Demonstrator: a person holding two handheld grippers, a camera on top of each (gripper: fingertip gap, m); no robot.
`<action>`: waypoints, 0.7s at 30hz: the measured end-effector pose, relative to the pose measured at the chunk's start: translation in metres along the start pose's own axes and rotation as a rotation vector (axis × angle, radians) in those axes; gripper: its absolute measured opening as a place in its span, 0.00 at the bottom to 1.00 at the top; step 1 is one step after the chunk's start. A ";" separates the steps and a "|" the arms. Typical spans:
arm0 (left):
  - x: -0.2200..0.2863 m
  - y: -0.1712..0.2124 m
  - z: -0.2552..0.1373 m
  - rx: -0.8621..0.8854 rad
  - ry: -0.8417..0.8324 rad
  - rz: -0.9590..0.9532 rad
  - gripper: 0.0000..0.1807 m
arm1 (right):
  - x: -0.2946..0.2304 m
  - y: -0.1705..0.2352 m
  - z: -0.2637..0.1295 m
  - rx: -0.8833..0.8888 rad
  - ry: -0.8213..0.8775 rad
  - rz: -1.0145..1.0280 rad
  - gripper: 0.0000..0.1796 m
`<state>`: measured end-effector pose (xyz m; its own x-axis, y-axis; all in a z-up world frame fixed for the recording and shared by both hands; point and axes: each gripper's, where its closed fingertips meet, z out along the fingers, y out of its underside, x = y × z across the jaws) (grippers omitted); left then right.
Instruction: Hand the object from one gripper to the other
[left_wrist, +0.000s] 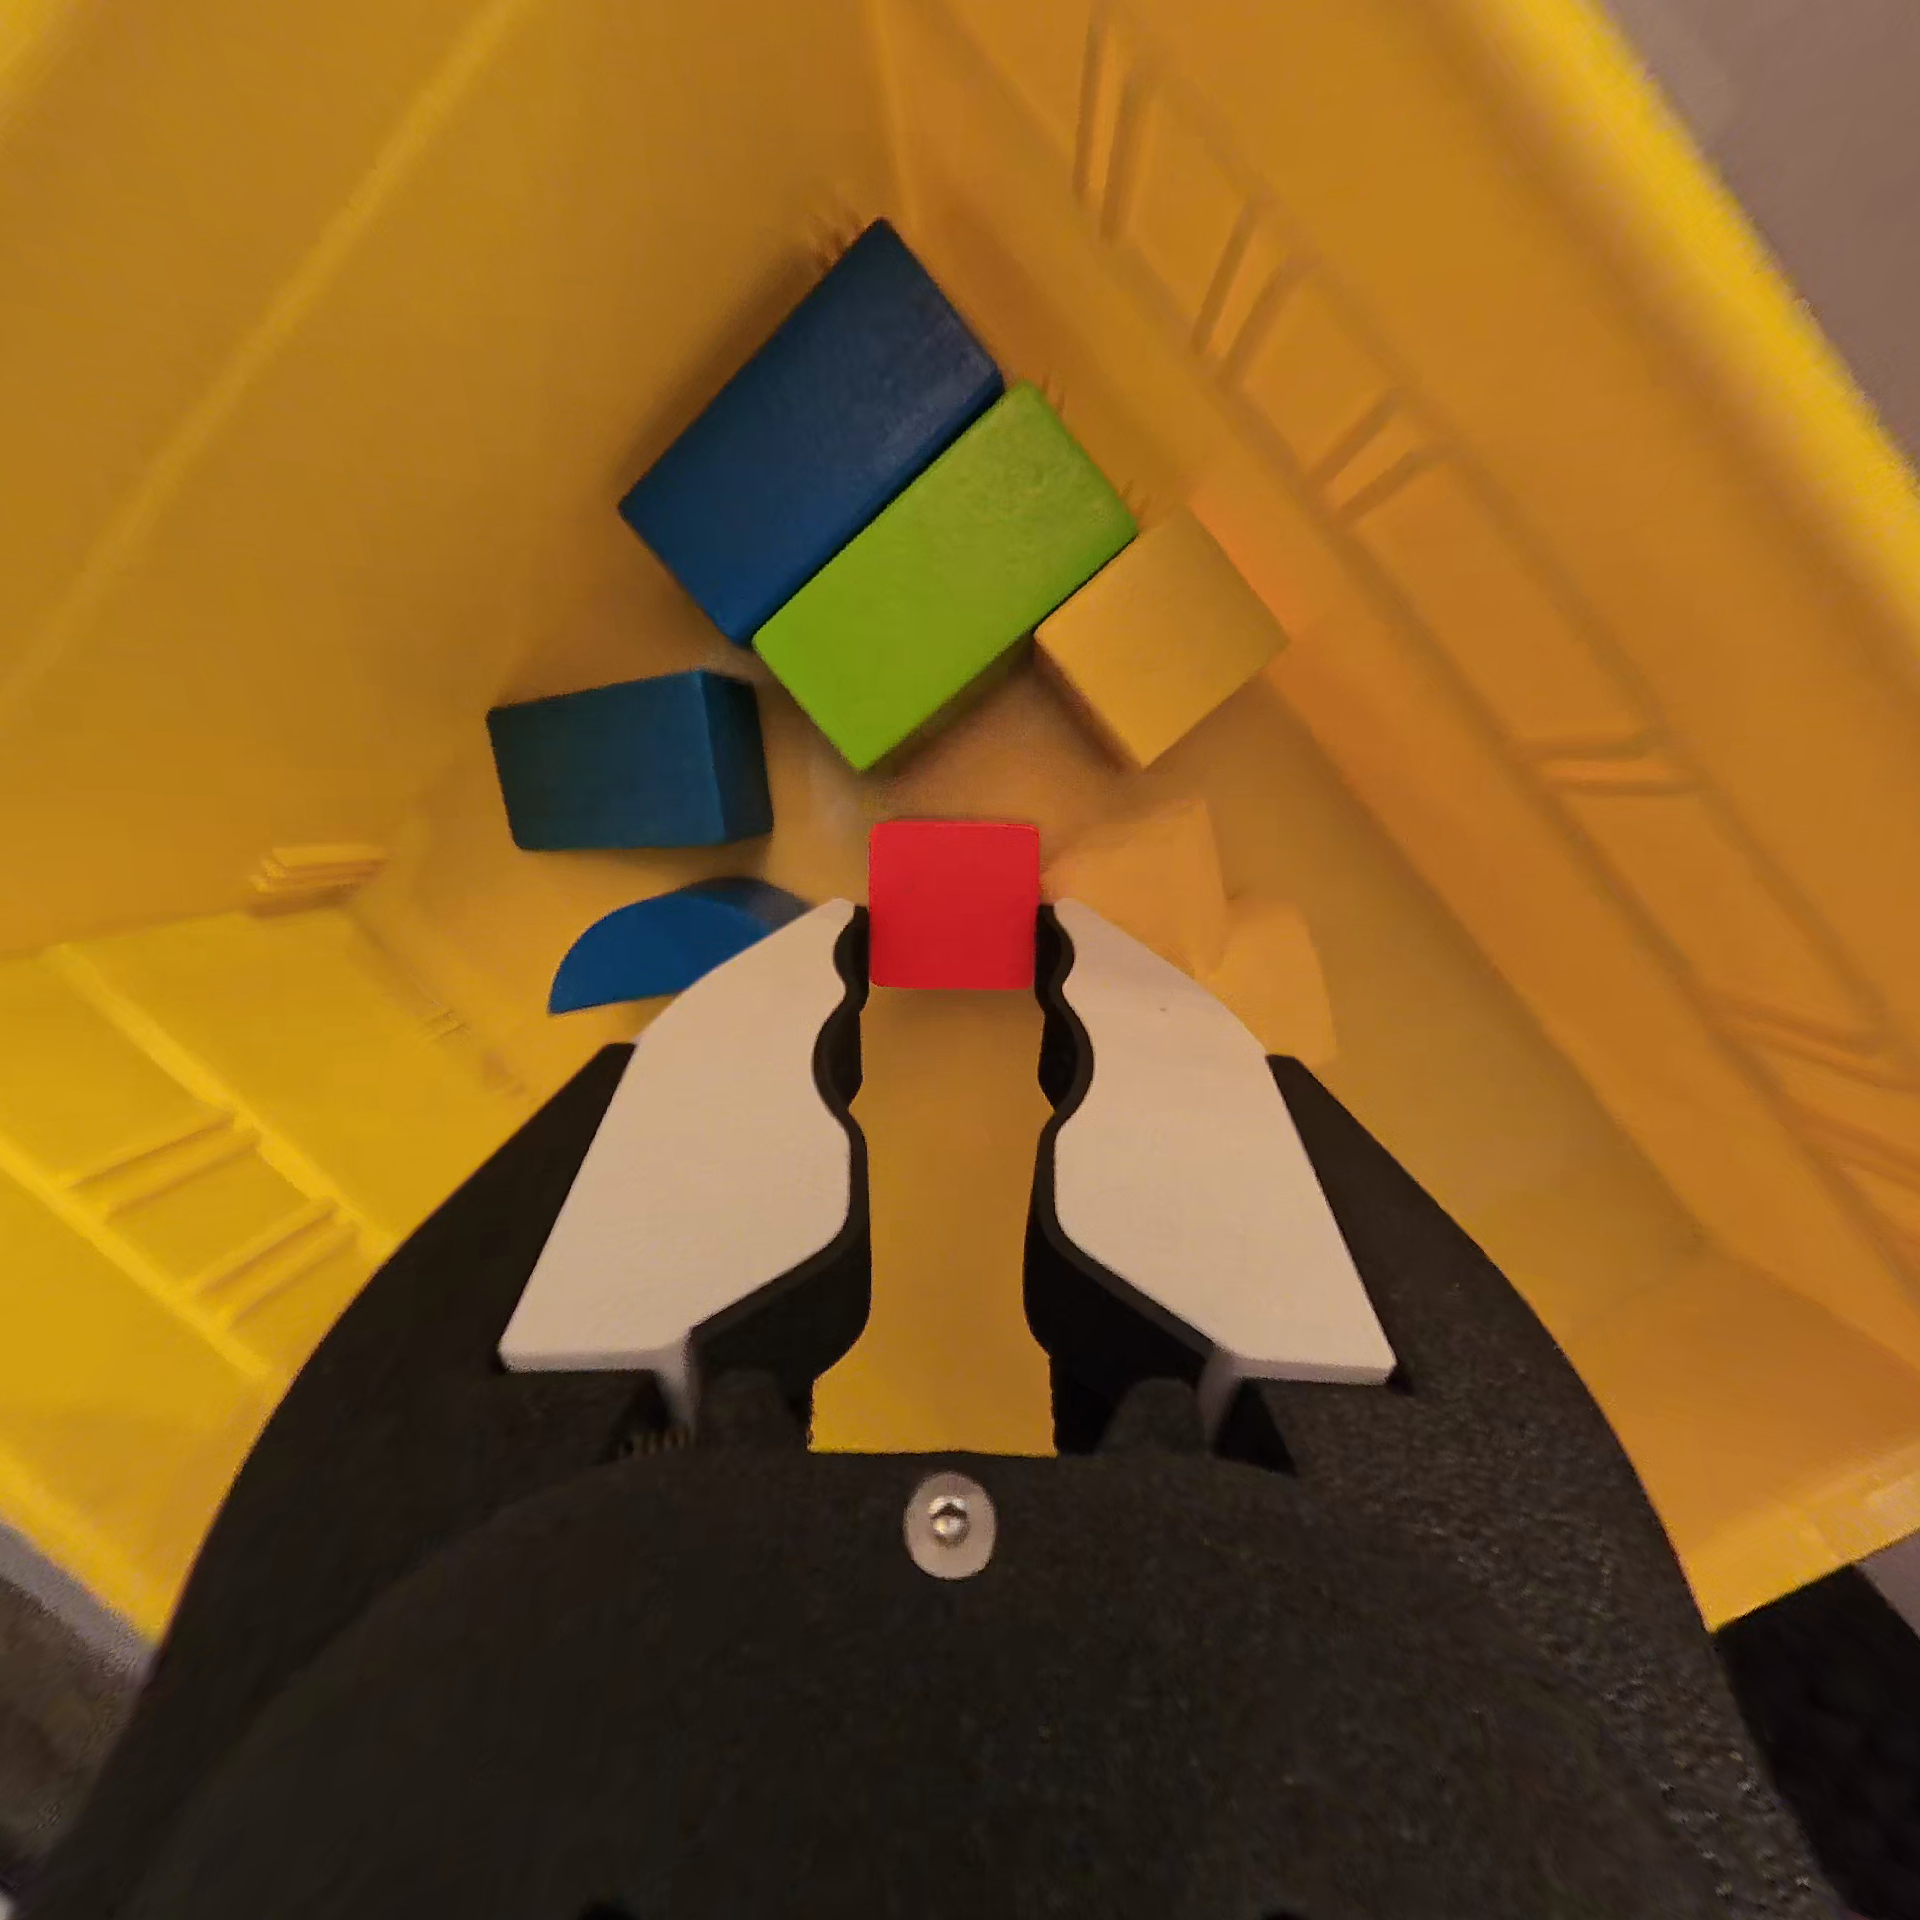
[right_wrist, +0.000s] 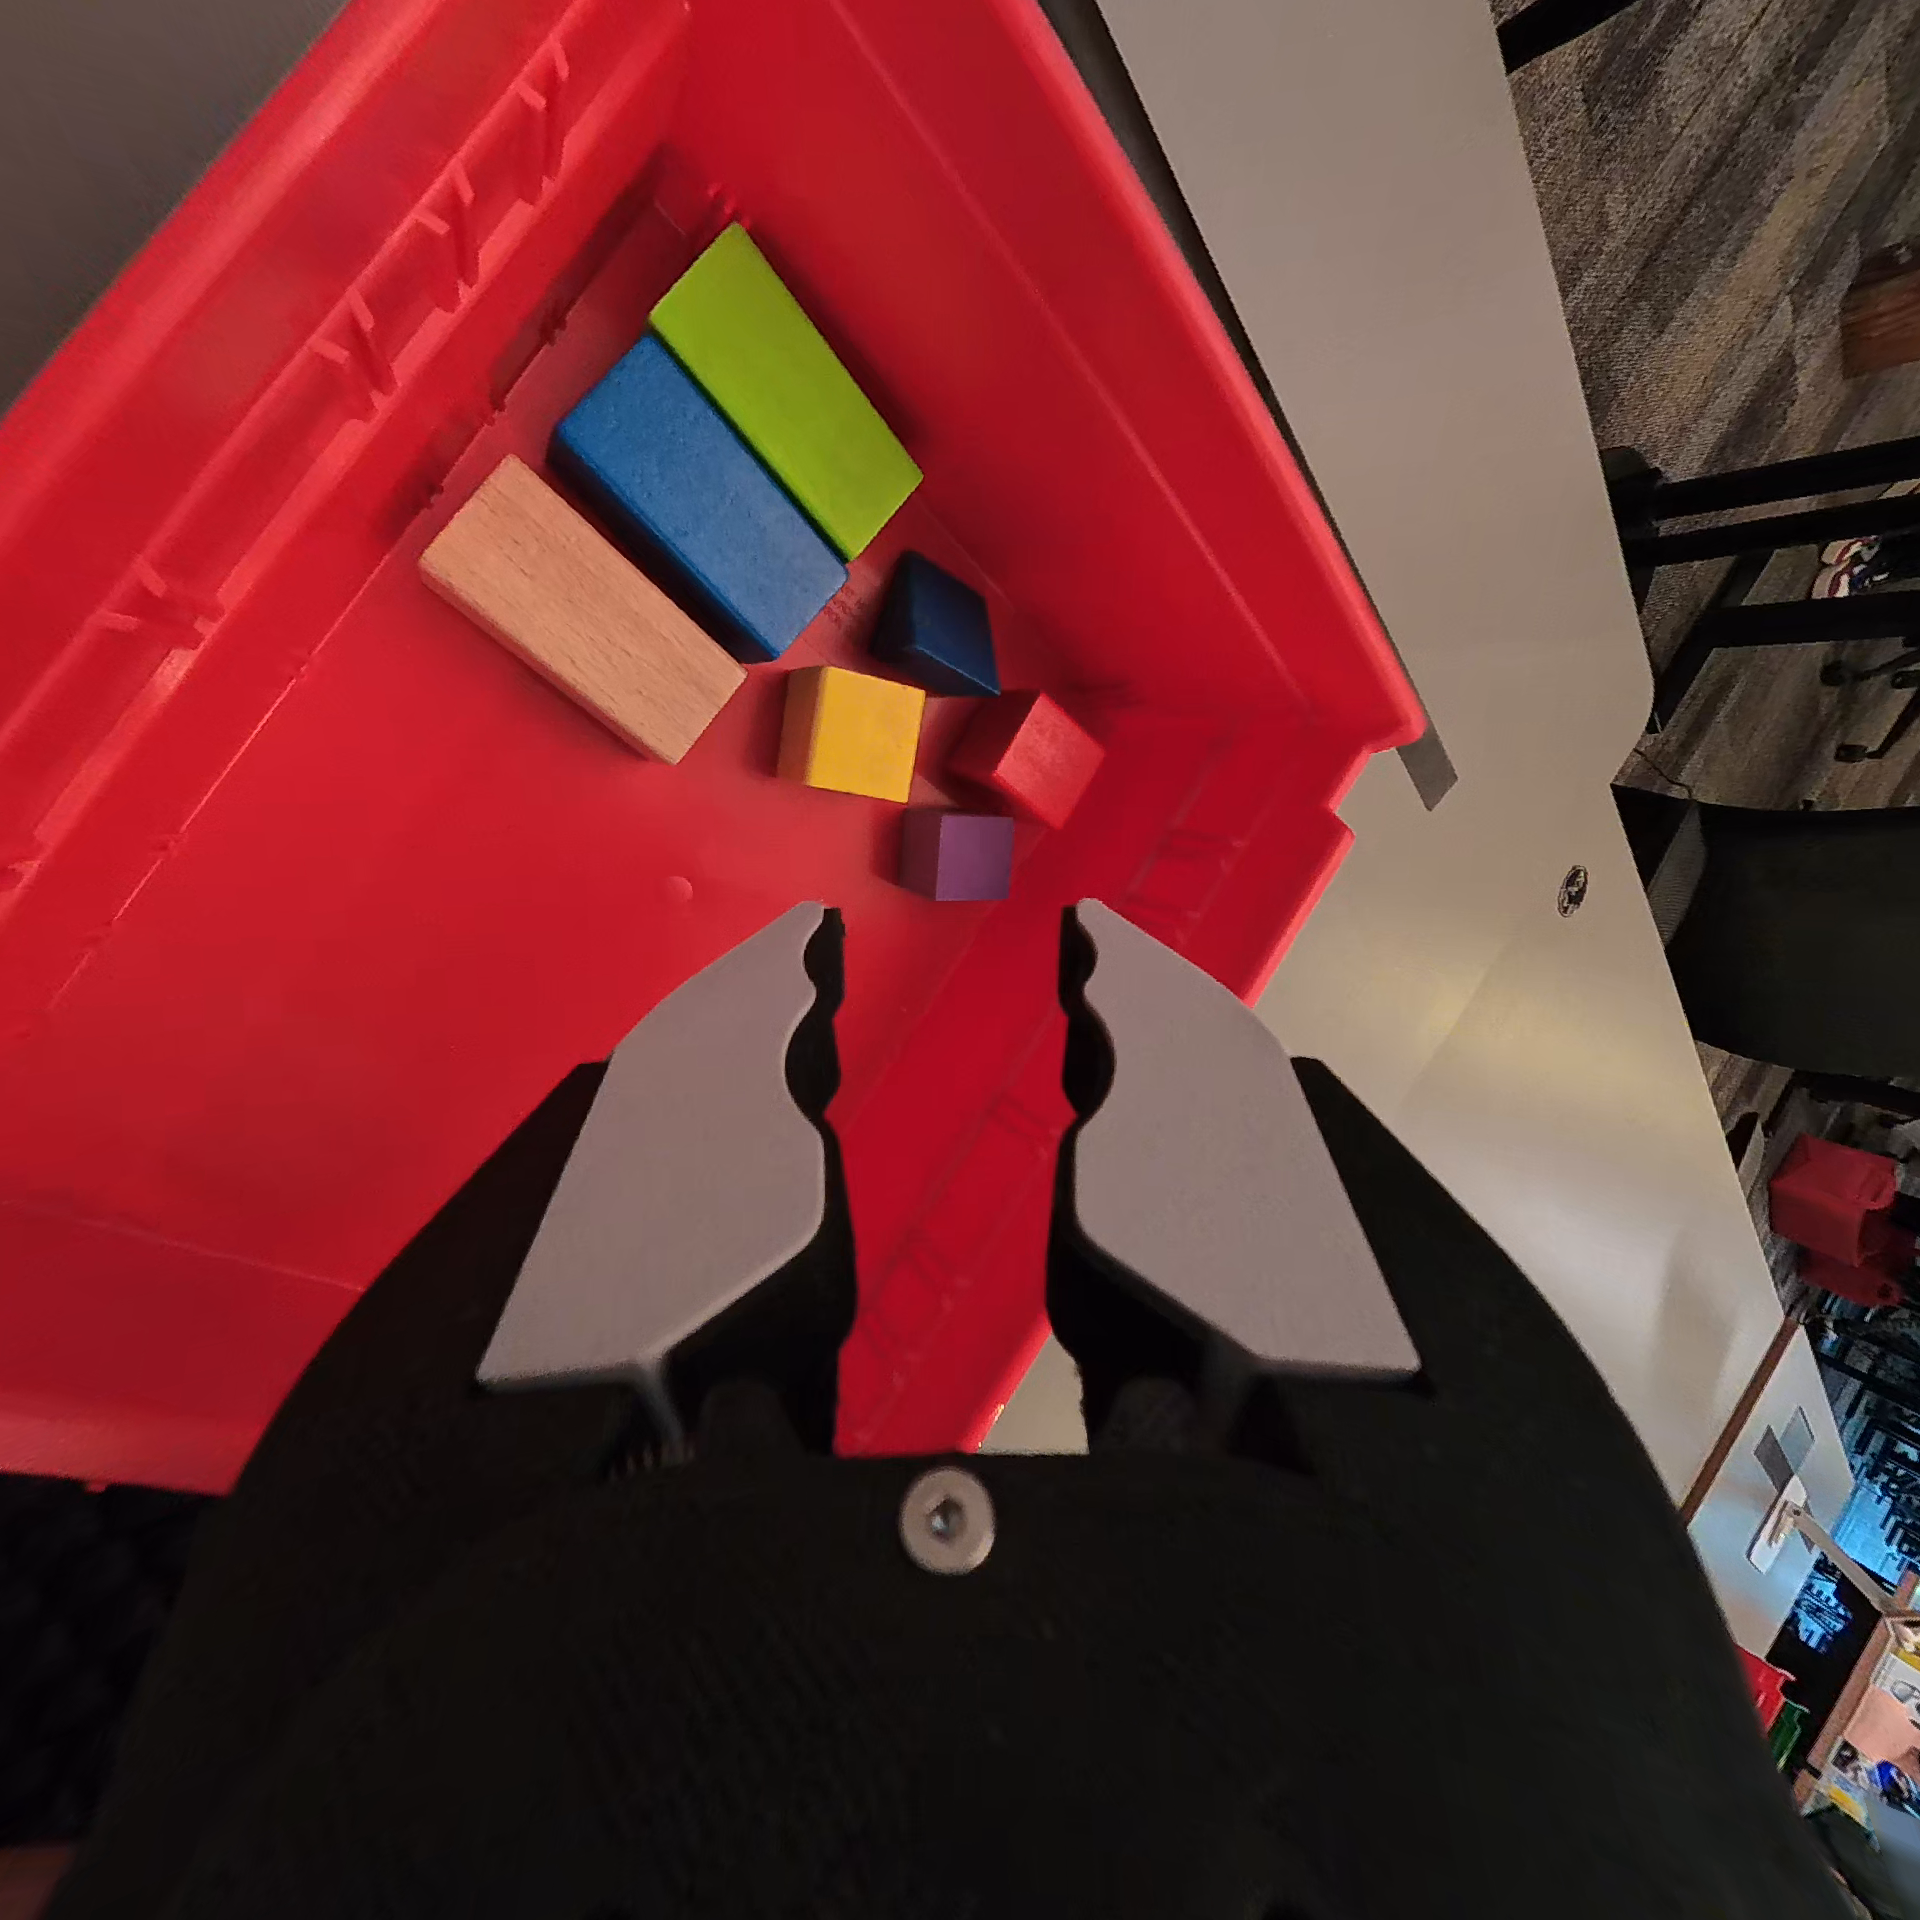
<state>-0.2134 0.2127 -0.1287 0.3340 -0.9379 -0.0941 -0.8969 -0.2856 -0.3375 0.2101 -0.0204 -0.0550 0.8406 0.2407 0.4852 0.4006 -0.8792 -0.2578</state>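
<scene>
Yellow bin holding blue and green blocks, red bin on white table, purple cube

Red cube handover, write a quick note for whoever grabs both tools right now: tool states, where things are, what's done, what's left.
Left tool: shut on the red cube, held at the fingertips above the yellow bin.
Right tool: open and empty, above the red bin.
Yellow bin holds two blue blocks, a green block, a yellow block and a blue half-round.
Red bin holds wood, blue and green long blocks, plus small yellow, red, purple and dark blue pieces.
Done: cube gripped by the left tool.
Left: bring the tools together, close the right tool on the cube, open the left.
</scene>
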 end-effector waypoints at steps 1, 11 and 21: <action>-0.002 0.005 -0.002 -0.020 -0.009 0.000 0.17 | 0.000 0.000 0.000 -0.001 -0.002 -0.001 0.23; -0.006 0.009 -0.003 -0.011 -0.014 0.015 0.21 | -0.005 0.001 0.003 -0.016 -0.016 -0.021 0.23; -0.006 0.004 -0.001 0.017 -0.002 -0.001 0.24 | -0.008 0.002 0.005 -0.025 -0.029 -0.039 0.23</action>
<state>-0.2194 0.2170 -0.1287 0.3352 -0.9373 -0.0953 -0.8917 -0.2830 -0.3532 0.2057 -0.0227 -0.0636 0.8352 0.2865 0.4695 0.4240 -0.8791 -0.2178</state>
